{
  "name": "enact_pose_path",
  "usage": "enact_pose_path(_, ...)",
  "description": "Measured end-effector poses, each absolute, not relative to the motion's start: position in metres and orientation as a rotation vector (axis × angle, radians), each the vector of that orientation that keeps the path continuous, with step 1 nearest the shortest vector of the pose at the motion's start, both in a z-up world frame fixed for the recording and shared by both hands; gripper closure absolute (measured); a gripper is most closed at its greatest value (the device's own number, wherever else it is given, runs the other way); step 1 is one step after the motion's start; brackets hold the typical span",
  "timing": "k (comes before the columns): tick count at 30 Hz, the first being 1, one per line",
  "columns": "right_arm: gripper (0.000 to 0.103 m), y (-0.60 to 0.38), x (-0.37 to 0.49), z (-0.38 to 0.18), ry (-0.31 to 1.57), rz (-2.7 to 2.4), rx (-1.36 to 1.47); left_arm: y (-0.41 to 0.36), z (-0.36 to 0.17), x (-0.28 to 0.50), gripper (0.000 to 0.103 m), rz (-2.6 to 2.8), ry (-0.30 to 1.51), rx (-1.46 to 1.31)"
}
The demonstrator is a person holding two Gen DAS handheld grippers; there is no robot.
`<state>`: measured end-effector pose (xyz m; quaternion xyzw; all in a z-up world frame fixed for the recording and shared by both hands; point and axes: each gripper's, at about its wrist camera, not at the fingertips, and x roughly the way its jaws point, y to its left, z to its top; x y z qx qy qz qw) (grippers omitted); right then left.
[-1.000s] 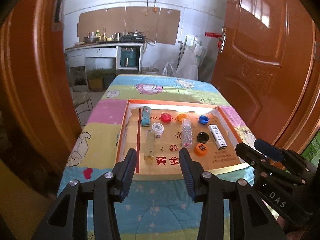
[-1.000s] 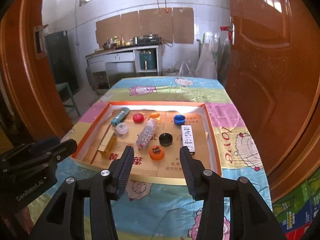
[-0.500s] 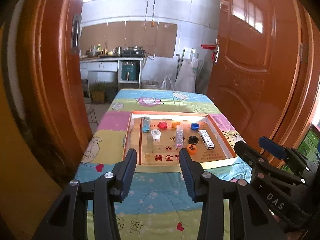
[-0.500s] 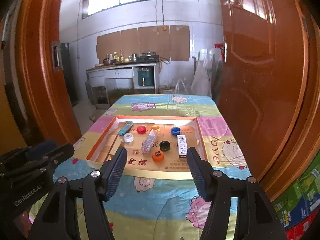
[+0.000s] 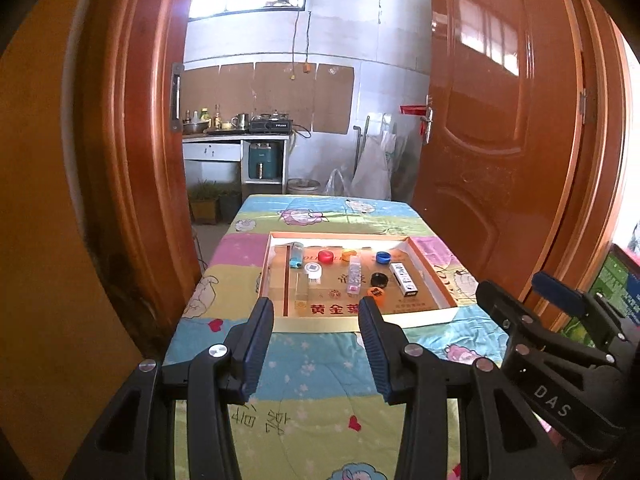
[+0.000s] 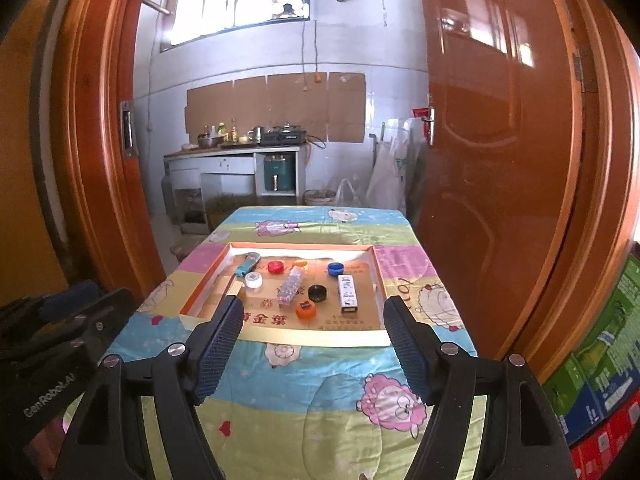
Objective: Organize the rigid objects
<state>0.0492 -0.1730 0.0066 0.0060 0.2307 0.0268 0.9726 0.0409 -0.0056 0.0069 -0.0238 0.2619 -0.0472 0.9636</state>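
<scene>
Both of your tools have drawn back from the tray, which now looks smaller on the table. Your left tool is moderately open and empty; your right tool has spread wider, also empty. The caps, bottle and box lie inside the tray.

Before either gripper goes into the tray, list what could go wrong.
1. The orange cap, black cap and white box sit close together; open fingers reaching for one may knock another.
2. The clear bottle lies on its side and could roll if bumped.
3. The tray is light cardboard on a soft cloth, so a push may slide it.
</scene>
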Motion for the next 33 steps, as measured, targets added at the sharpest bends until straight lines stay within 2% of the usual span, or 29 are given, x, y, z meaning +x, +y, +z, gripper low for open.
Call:
enact_pose_path(17, 0.029, -0.166, 0.004, 0.013, 0.413, 0.033, 0.003, -0.002, 0.008, 0.006, 0.059, -0.063, 0.527, -0.076)
enact_pose_path(33, 0.029, -0.163, -0.016, 0.014, 0.45, -0.021, -0.033, -0.018, 0.007, -0.013, 0.059, -0.089, 0.56, -0.015)
